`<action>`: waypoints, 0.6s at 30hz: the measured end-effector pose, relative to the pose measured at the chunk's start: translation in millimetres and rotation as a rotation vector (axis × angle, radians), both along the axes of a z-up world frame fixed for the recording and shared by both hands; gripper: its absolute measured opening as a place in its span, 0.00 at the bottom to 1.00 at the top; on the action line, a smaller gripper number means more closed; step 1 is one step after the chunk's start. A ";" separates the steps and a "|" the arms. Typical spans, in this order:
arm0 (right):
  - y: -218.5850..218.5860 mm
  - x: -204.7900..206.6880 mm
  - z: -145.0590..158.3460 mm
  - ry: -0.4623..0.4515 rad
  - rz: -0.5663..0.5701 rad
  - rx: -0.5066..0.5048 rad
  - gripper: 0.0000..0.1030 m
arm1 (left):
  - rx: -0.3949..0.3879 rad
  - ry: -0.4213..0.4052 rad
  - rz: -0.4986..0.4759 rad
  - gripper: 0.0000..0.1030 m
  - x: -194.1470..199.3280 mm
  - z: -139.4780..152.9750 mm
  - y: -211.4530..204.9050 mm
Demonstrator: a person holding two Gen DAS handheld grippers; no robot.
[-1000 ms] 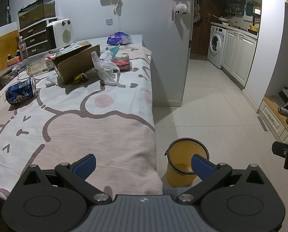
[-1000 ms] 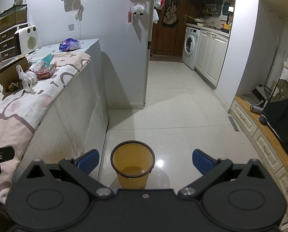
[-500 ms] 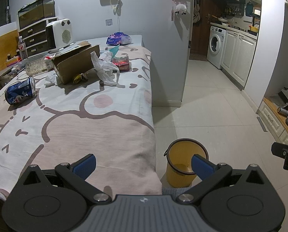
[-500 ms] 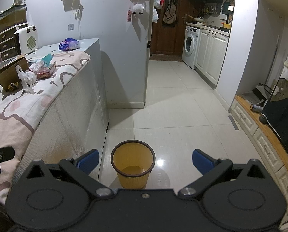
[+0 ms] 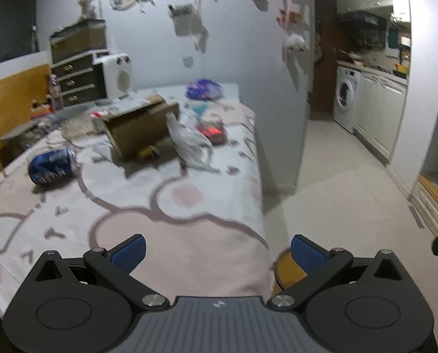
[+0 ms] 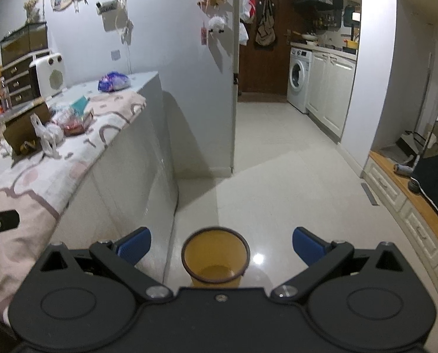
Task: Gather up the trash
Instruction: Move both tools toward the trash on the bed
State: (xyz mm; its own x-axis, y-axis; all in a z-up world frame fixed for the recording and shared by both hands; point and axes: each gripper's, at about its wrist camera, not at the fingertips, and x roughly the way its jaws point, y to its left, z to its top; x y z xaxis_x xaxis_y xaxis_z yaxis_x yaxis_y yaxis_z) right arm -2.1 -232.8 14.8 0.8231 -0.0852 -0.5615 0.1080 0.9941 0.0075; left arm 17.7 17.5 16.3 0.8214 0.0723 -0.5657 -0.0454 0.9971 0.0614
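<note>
On the patterned tablecloth (image 5: 189, 214), the left wrist view alone shows the blue can (image 5: 50, 167) beside the cardboard box (image 5: 142, 129) and plastic bag (image 5: 189, 144), while the right view shows the whole yellow bin (image 6: 215, 260) on the floor; the left gripper (image 5: 217, 251) and right gripper (image 6: 221, 245) are both spread wide, empty.

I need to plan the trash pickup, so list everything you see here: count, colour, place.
can: one, blue, lying on its side on the cloth's left part
cardboard box: one, brown, mid-table
plastic bag: one, white, just right of the box
red packet: one, beyond the bag
purple bag: one, far end of the table
tablecloth: one, pink and white, covers the table
bin: one, yellow with dark rim, on the floor beside the table
heater: one, white, far left
washing machine: one, white, kitchen
left gripper: jaws open, over the near table edge
right gripper: jaws open, above the bin
</note>
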 end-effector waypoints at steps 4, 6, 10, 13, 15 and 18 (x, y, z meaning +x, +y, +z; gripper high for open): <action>0.5 9.1 3.4 -0.027 0.008 0.005 1.00 | 0.005 -0.034 0.045 1.00 11.1 6.7 15.5; 3.4 16.1 4.6 -0.038 0.016 0.000 1.00 | 0.010 -0.052 0.072 1.00 17.2 10.2 25.1; 14.7 31.2 10.6 -0.081 0.043 -0.019 1.00 | 0.039 -0.086 0.133 1.00 29.6 16.3 47.0; 23.8 40.4 15.7 -0.131 0.061 -0.012 1.00 | 0.058 -0.111 0.171 1.00 37.5 22.2 65.4; 31.7 48.1 19.0 -0.148 0.081 -0.006 1.00 | 0.066 -0.125 0.194 1.00 43.6 25.9 79.6; 43.2 57.9 22.6 -0.163 0.106 0.001 1.00 | 0.086 -0.137 0.214 1.00 53.0 30.4 99.6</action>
